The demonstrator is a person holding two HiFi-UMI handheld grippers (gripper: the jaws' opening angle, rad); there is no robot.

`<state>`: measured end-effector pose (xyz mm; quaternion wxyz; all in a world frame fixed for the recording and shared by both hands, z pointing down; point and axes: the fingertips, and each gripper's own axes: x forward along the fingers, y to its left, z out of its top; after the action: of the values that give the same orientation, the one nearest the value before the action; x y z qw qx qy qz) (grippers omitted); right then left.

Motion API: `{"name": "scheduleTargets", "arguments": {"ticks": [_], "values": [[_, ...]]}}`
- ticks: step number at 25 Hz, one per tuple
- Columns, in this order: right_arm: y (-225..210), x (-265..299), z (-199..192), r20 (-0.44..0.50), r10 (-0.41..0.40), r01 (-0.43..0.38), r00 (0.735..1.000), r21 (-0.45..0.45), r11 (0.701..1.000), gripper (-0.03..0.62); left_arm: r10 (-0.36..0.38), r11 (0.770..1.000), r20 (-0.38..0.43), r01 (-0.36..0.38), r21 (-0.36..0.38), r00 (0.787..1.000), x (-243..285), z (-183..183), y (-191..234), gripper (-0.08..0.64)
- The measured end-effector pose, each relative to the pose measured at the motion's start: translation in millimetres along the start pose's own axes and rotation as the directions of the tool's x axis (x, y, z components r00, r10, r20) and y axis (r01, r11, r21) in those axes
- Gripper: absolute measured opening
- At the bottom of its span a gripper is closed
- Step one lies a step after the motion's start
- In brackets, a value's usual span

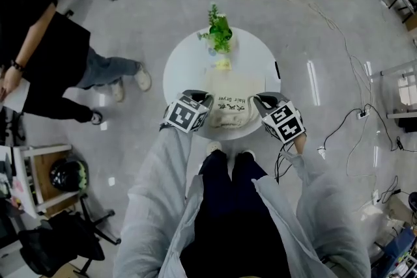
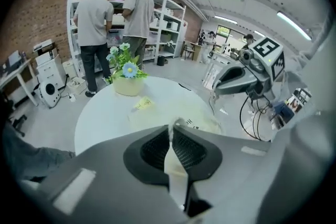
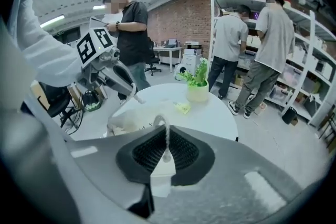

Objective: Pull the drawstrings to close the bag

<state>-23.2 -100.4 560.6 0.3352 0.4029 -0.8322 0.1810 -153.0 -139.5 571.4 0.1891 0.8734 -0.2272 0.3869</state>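
One cream drawstring bag (image 1: 233, 109), flat at the near edge of the round white worktop (image 1: 186, 68); contents unseen. One pot (image 2: 128, 85), far side, holding flowers (image 2: 123, 57). The left gripper (image 2: 170, 136): jaws clamped on a drawstring (image 2: 176, 168). The right gripper (image 3: 166, 144): jaws clamped on the second cord (image 3: 166, 131).

The person wears a loose pale grey long-sleeved jacket (image 1: 159, 205), dark trousers (image 1: 234, 211) and white shoes (image 1: 214, 148). The grey plastic left hand-held gripper (image 1: 198, 98) and right hand-held gripper (image 1: 266, 101) each carry a black-and-white square-marker cube (image 1: 187, 114) and black ribbed pads (image 2: 152, 149). Black cables (image 1: 281, 167) trail from the right one.
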Motion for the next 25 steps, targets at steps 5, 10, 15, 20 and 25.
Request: {"name": "scheduleTargets", "arguments": {"ticks": [5, 10, 15, 20, 25], "values": [[-10.0, 22.3, -17.8, 0.056, -0.014, -0.003, 0.998, 0.291, 0.957, 0.015, -0.007, 0.992, 0.009, 0.009, -0.126, 1.0, 22.5, -6.0, -0.3, 0.037], [3.5, 41.8, -39.2, 0.037, 0.118, -0.119, 0.992, 0.533, 0.838, 0.249, -0.104, 0.963, 0.02, 0.106, -0.25, 0.994, 39.2, -17.7, -10.8, 0.261], [12.5, 41.8, -36.5, 0.047, 0.134, -0.139, 0.99, 0.511, 0.849, 0.326, -0.102, 0.971, 0.014, 0.103, -0.217, 0.995, 33.6, -21.5, -12.6, 0.324], [9.3, 36.0, -31.0, 0.083, 0.11, -0.137, 0.99, 0.51, 0.849, 0.368, -0.101, 0.959, 0.046, 0.11, -0.261, 0.994, 27.5, -23.3, -12.1, 0.33], [9.1, 12.1, -14.0, 0.179, 0.084, -0.166, 0.98, 0.509, 0.845, 0.38, -0.096, 0.941, 0.131, 0.133, -0.312, 0.987, 11.0, -11.7, -17.3, 0.319]]}}
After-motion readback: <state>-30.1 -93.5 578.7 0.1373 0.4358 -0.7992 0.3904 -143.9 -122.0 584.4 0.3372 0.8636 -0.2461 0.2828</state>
